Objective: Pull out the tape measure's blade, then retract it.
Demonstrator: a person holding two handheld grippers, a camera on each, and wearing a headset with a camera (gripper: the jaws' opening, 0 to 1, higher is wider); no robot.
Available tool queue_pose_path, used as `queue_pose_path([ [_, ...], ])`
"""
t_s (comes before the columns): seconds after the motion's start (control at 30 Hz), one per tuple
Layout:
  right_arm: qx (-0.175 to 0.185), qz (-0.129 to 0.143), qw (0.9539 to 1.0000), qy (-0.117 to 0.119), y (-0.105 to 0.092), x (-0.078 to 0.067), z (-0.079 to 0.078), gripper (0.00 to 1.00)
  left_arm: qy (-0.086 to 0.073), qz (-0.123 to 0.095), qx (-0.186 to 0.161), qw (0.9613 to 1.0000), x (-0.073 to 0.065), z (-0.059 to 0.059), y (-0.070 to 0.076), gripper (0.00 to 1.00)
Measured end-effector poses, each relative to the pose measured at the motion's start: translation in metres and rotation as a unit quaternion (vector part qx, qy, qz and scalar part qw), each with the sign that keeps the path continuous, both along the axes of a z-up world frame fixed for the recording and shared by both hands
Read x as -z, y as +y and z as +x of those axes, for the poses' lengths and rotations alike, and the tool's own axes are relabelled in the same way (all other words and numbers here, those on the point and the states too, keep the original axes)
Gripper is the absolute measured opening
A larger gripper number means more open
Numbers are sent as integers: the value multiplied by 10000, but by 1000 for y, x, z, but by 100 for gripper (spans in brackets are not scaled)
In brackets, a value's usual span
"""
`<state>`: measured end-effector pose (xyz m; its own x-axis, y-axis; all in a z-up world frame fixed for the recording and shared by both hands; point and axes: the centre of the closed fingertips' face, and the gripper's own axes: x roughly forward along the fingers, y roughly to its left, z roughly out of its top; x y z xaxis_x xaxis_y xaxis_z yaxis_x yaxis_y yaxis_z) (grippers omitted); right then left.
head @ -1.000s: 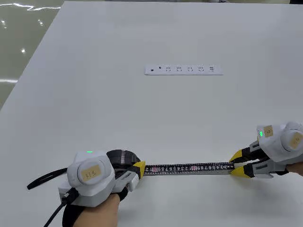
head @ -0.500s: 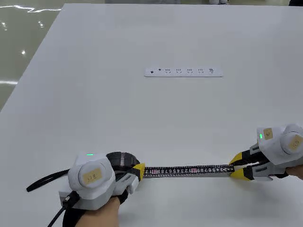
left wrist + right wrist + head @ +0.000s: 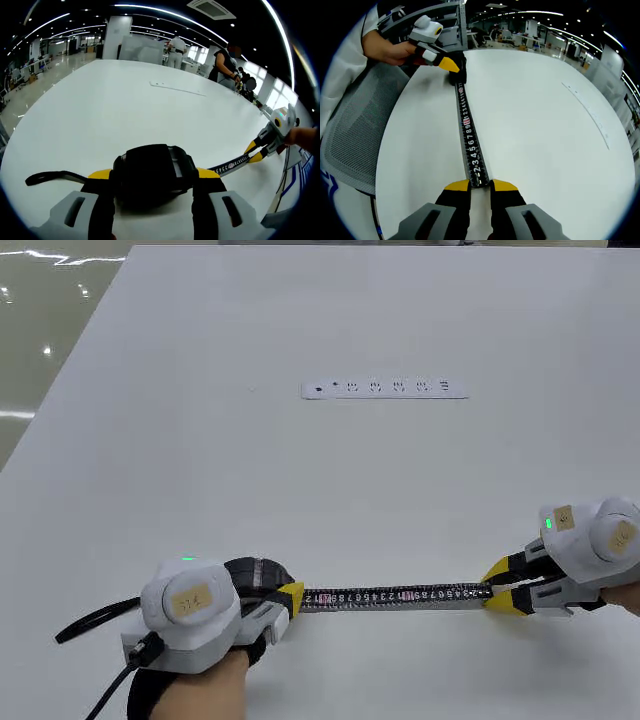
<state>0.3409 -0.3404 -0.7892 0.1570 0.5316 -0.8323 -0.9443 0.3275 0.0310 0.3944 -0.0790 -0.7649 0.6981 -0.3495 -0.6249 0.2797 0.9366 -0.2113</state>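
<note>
Head view now: my left gripper [image 3: 272, 592] is at the near left of the white table [image 3: 300, 480], yellow-tipped jaws closed around the black tape measure [image 3: 255, 573], one on each side of its case. The blade [image 3: 400, 595] is pulled out and lies flat on the tabletop, running right to my right gripper [image 3: 500, 585], whose jaws are pinched on the blade's end. Right gripper view shows the numbers climbing away toward the case. A black strap [image 3: 90, 618] trails left. A white power strip [image 3: 384, 389] sits well apart, farther up the table.
</note>
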Motion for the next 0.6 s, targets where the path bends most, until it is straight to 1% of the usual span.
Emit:
queue_pose_path([
  [0.3, 1, -60, 10000, -44, 0, 0, 2, 12, 33, -45, -17, 10000, 0, 0, 0, 58],
  [0.47, -80, -69, 9999, -57, 8, -1, 1, 12, -5, -77, -31, 10000, 0, 0, 1, 58],
  [0.6, -127, -14, 9999, -71, 17, -1, 3, 12, 21, -110, -37, 9999, 0, 0, 1, 58],
])
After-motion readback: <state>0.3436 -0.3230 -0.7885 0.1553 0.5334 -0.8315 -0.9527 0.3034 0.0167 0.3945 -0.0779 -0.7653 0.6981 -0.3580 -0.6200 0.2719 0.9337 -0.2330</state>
